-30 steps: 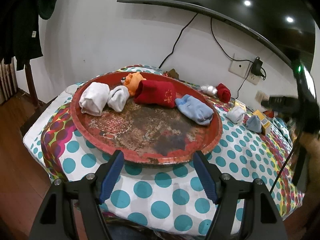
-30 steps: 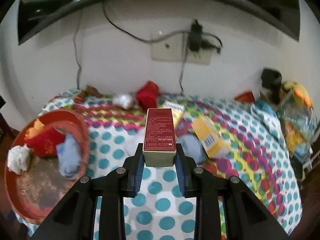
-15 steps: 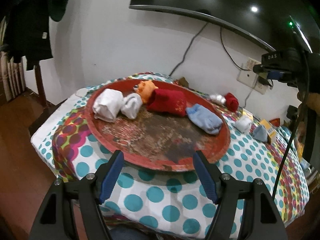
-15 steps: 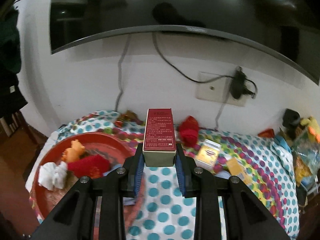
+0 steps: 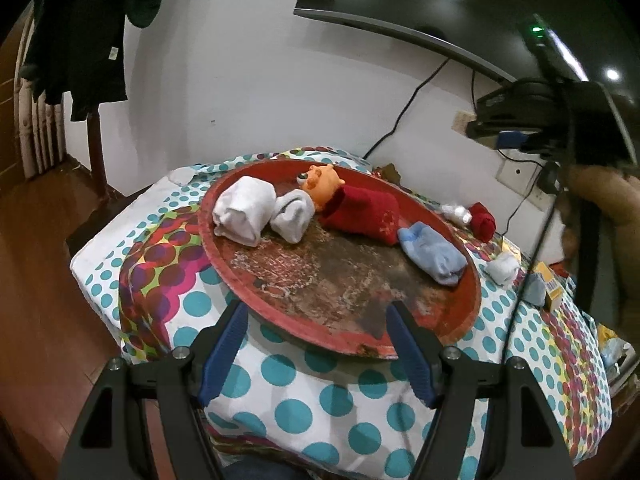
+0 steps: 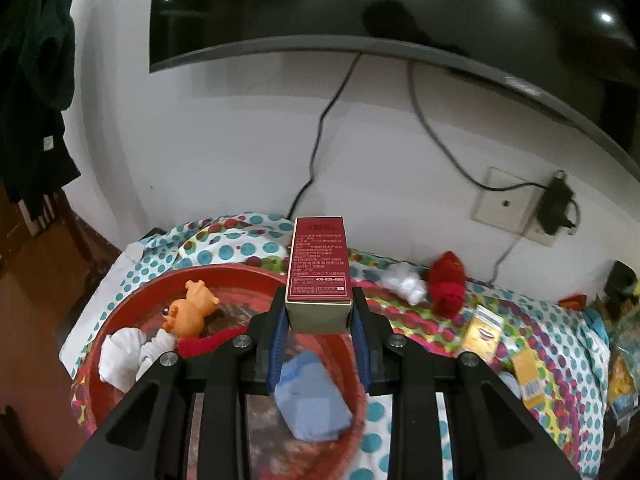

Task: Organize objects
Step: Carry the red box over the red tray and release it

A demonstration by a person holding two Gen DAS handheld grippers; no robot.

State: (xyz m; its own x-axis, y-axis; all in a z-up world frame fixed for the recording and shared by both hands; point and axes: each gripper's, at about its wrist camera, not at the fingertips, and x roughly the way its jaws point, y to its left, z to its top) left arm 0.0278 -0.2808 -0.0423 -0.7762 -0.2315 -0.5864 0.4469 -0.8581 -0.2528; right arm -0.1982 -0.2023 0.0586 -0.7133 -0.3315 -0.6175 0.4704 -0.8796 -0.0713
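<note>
Above the round red metal tray (image 6: 120,312), a tall dark-red cardboard box (image 6: 319,268) is clamped in the right gripper (image 6: 319,330); lowering onto bare tray floor is judged next. The left gripper (image 5: 316,344) is held open, empty.

Red box (image 6: 319,268) between tongs (image 6: 319,330)

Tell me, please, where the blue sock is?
The blue sock lies on the red tray's right side, beside the red sock.
</note>
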